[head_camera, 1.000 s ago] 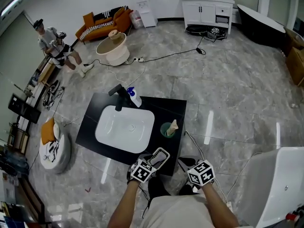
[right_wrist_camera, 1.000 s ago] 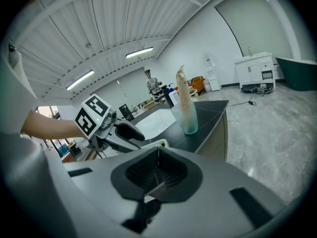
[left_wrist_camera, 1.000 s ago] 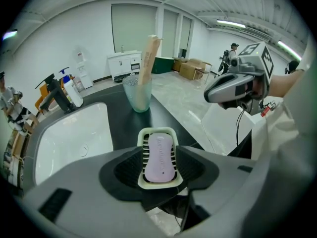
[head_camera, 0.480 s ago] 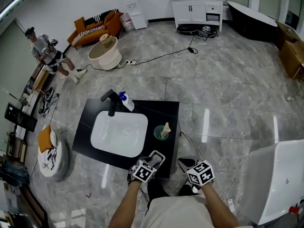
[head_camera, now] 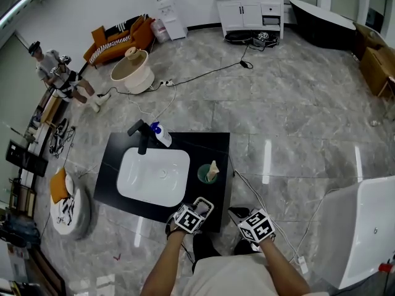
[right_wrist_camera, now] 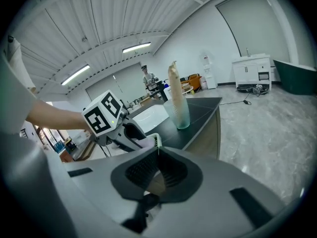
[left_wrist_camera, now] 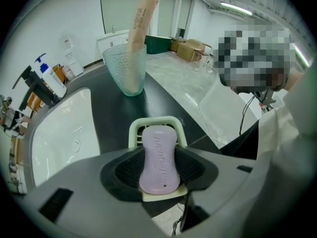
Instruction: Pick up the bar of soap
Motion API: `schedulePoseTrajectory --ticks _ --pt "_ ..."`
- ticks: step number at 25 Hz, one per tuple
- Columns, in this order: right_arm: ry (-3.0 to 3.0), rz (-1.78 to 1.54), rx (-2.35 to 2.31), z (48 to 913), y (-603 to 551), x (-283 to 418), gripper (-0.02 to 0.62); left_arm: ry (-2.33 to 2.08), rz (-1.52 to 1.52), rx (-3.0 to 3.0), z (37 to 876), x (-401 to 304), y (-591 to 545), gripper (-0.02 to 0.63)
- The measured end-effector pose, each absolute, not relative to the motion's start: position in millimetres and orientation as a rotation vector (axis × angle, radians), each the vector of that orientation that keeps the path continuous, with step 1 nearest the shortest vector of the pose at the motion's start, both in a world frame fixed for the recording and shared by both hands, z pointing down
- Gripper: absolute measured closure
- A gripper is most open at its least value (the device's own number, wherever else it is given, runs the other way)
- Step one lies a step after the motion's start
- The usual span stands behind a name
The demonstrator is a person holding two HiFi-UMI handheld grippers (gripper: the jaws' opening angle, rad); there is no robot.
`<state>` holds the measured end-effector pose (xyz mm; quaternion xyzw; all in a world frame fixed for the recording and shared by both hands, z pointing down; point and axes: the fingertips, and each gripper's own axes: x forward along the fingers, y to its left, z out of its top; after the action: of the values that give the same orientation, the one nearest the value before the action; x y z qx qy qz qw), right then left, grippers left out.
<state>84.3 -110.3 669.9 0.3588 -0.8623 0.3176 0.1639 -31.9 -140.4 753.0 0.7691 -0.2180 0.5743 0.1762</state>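
A lilac bar of soap [left_wrist_camera: 159, 157] lies on a pale green soap dish [left_wrist_camera: 153, 123] at the near edge of the black counter [head_camera: 203, 143]. My left gripper [left_wrist_camera: 159, 166] points steeply down over it. The soap sits between the jaws, which have just been closing. Its pads [left_wrist_camera: 128, 168] stand close at each side of the bar, and the bar still rests on the dish. In the head view the left gripper [head_camera: 201, 206] is at the counter's front right corner. My right gripper [right_wrist_camera: 158, 155] hangs just right of it off the counter, shut on nothing.
A white basin [head_camera: 154, 174] fills the counter's left part, with a black tap [head_camera: 141, 134] and a pump bottle [head_camera: 160, 134] behind it. A green cup [head_camera: 207, 174] holding a tan tube stands beyond the dish. A white tub [head_camera: 364, 227] stands at right. A cable [head_camera: 247, 187] lies on the floor.
My left gripper has sunk a little onto the soap dish and its jaws have narrowed around the soap. The right gripper has stayed put. The head view has shifted slightly.
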Motion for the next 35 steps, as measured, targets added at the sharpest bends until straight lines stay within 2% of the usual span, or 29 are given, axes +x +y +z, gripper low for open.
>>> schedulePoseTrajectory --ticks 18,35 --pt "-2.489 0.91 0.99 664.3 -110.0 75.2 0.589 -0.561 1.707 2.137 754.8 -30.2 -146.1 0.413" --pt "-2.507 0.911 1.078 649.2 -112.7 90.3 0.589 -0.709 1.517 2.192 748.0 -25.1 -159.6 0.414"
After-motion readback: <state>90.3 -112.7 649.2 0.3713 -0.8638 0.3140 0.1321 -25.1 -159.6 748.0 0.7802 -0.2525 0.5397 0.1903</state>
